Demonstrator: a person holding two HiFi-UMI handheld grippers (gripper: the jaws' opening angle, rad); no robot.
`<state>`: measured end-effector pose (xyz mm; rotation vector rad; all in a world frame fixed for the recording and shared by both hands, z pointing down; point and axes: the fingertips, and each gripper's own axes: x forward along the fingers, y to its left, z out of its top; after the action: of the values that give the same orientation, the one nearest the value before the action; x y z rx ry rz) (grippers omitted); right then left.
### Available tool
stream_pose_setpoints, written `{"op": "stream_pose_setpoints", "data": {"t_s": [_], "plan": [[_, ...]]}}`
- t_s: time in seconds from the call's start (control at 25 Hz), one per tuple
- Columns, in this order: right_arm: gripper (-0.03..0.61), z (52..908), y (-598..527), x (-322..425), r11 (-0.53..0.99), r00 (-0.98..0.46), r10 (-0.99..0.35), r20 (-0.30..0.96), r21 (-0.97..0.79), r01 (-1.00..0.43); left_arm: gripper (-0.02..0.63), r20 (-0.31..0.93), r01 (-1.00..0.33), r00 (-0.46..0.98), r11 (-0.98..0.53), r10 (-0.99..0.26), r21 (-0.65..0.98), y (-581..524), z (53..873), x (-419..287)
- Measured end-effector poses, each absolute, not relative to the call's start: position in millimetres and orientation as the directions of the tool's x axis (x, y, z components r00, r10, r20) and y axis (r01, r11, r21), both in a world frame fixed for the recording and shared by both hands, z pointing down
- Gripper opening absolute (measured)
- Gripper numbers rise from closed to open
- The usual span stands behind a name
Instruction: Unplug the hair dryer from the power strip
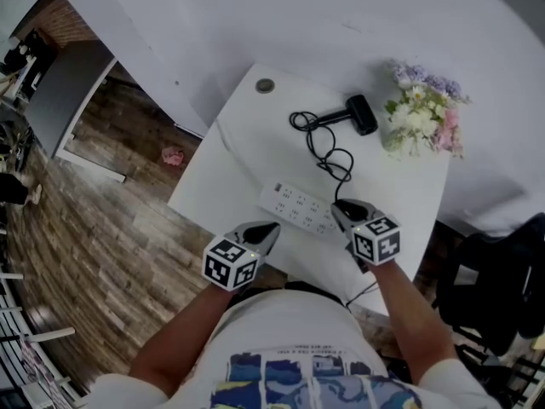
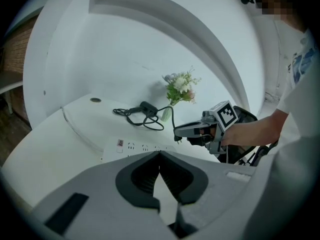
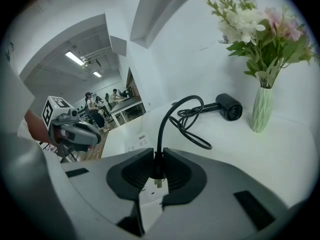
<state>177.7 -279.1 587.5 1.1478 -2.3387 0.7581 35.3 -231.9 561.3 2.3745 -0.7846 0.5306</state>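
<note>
Two bare prongs are seen under the black plug (image 3: 158,170), which is clamped between the jaws of the right gripper (image 3: 159,154) just above the white power strip (image 1: 298,205). Its cord (image 1: 328,147) is trailed back to the hair dryer (image 1: 359,115) lying further off on the table (image 1: 230,169). The left gripper (image 2: 159,156) is held near the strip, with jaws together.

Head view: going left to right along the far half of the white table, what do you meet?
Round cap → hair dryer → flower bouquet. The black cord and the power strip span several of these, so they are left out.
</note>
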Motion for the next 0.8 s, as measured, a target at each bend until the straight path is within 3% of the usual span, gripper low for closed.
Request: {"op": "stream_pose_setpoints", "data": {"t_s": [0.8], "plan": [[0.055,584.0,-266.0,180.5,0.498,-0.563,-0.592,0.576,-0.287,-0.818,0.003,0.504,-0.637,0.754,-0.656,-0.421,0.405,-211.7,550.0,27.0]]}}
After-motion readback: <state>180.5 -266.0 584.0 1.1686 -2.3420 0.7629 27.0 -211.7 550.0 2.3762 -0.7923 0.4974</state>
